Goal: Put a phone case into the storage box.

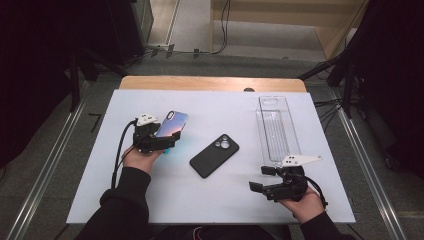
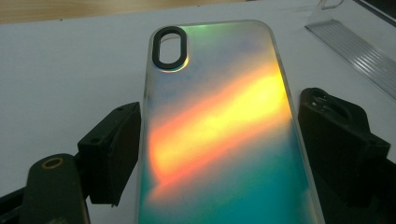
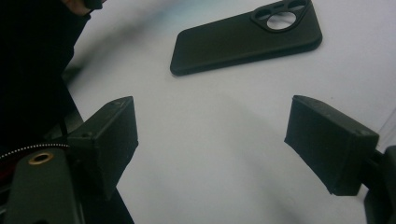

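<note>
iridescent case [image 2: 219, 135] clamped in left hand-held gripper [image 1: 156, 141].

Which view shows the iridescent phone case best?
The left gripper view: the iridescent phone case sits close up between the left gripper's pads, camera cutout clear. The high view shows it small, at that gripper. The right gripper view adds nothing of it.

Phone case [image 1: 214, 155] left of tray [image 1: 277, 129]

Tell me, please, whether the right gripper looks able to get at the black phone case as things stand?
Probably yes. The right gripper has open, empty jaws, and only bare white table lies between it and the black phone case. The left gripper is off to the side, holding the iridescent phone case.
</note>
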A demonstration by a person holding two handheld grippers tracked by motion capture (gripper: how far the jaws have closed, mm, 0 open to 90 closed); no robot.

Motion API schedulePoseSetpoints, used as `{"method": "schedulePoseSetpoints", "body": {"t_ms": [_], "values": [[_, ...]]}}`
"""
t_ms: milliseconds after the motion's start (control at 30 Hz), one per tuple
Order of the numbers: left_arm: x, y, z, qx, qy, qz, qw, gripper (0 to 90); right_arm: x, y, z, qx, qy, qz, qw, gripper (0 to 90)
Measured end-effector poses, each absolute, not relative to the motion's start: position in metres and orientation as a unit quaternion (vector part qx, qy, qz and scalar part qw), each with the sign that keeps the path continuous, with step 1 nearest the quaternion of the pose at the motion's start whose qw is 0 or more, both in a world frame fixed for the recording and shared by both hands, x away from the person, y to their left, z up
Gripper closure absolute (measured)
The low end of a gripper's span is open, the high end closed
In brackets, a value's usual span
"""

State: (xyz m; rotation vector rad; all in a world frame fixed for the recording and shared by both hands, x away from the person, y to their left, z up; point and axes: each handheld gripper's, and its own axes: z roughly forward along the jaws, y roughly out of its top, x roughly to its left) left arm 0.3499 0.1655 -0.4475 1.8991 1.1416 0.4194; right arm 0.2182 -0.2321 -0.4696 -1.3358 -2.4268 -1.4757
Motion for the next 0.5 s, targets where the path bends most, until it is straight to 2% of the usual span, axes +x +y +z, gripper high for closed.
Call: {"method": "schedulePoseSetpoints", "body": {"t_ms": [267,500], "values": [[0.336,0.154,-0.446,0.755,0.455,0.161,0.444,16.9,0.220,-0.228,-0.465,-0.442,-0.766,-0.467,0.005,15.0],[0.323,0.139,-0.448,0.749,0.452,0.163,0.456,16.9,0.224,-0.218,-0.459,-0.453,-0.762,-0.463,-0.016,15.0]]}}
